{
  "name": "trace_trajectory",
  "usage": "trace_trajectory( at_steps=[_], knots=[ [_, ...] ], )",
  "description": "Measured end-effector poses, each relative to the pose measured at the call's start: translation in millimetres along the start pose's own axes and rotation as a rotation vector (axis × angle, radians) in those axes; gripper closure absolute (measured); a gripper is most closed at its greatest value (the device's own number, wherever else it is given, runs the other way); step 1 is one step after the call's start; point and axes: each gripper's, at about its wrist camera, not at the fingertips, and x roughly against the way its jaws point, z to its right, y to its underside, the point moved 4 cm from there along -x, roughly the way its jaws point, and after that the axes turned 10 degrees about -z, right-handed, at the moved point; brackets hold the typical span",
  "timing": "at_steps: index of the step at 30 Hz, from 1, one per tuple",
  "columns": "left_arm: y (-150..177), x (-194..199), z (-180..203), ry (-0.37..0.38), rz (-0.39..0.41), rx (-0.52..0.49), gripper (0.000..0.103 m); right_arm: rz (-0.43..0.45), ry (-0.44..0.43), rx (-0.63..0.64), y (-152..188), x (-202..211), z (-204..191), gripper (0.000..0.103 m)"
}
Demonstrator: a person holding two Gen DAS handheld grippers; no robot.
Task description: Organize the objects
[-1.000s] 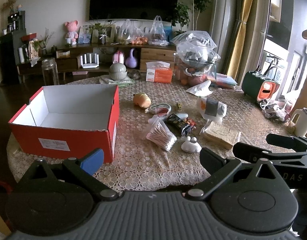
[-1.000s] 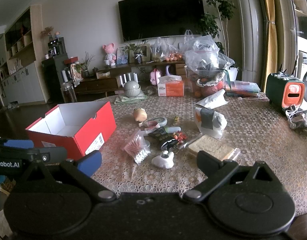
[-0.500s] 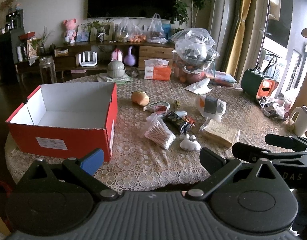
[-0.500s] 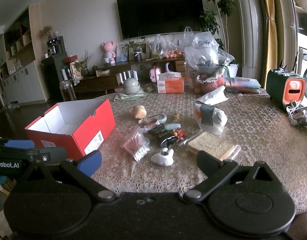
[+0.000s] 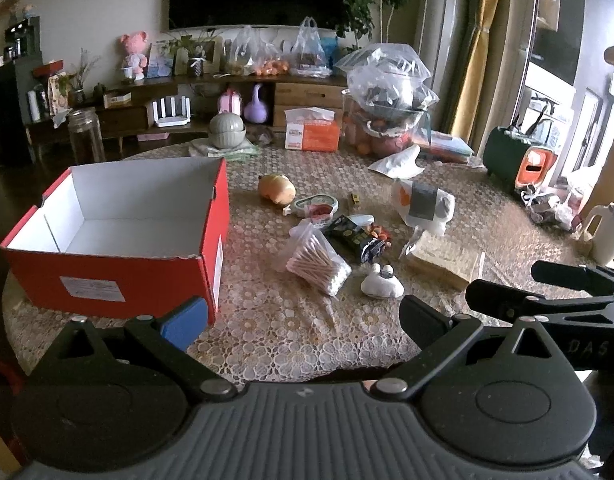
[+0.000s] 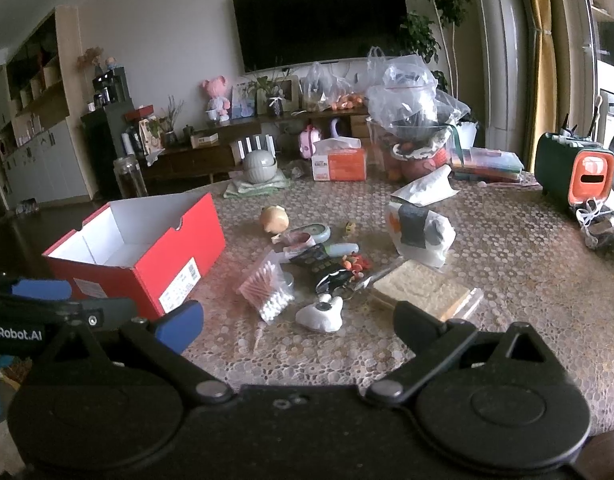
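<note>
- Step: pre-grasp, nothing picked yet. Red box [image 5: 119,276] sits by the desk's left edge, open top, looks empty inside.
- Left claw [image 5: 303,318]: jaws spread wide, holding nothing, hovering over the near edge of the desk [image 5: 267,344], just right of the box's near corner.
- Loose items in a cluster mid-desk, right of the box: cotton swab bag [image 5: 315,260], white figurine [image 5: 381,284] nearest the near edge, dark snack packet [image 5: 353,236], sandwich pack [image 5: 443,258].
- Right claw [image 6: 299,322]: also spread wide and empty, lined up roughly on the figurine [image 6: 321,316].
- Next move, my read: advance one claw, straddle the figurine or swab bag, close, carry left into the box. Swab bag is soft plastic, so pinch mid-body.
</note>
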Motion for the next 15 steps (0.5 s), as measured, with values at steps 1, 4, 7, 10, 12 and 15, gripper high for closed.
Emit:
trace_trajectory(
  at_steps=[1, 4, 7, 10, 12, 15],
  knots=[
    [-1, -3, 1, -0.002, -0.002, -0.006, 0.001, 0.0, 0.005, 0.007, -1, -2, 2, 0.002],
    [-8, -15, 6, -0.011, -0.012, -0.03, 0.001, -0.002, 0.019, 0.029, -9, -10, 14, 0.002],
    [-15, -33, 12, 0.009, -0.039, -0.048, 0.001, -0.008, 0.068, 0.068, -17, -23, 30, 0.002],
    [-23, -55, 16, 0.023, -0.075, -0.048, 0.001, -0.028, 0.116, 0.091, -23, -39, 52, 0.002],
    [-29, -70, 17, 0.018, -0.097, -0.029, 0.0, -0.043, 0.147, 0.087, -25, -50, 66, 0.002],
    [-39, -94, 17, 0.018, -0.124, -0.004, 0.0, -0.081, 0.165, 0.093, -28, -70, 86, 0.002]
  ],
)
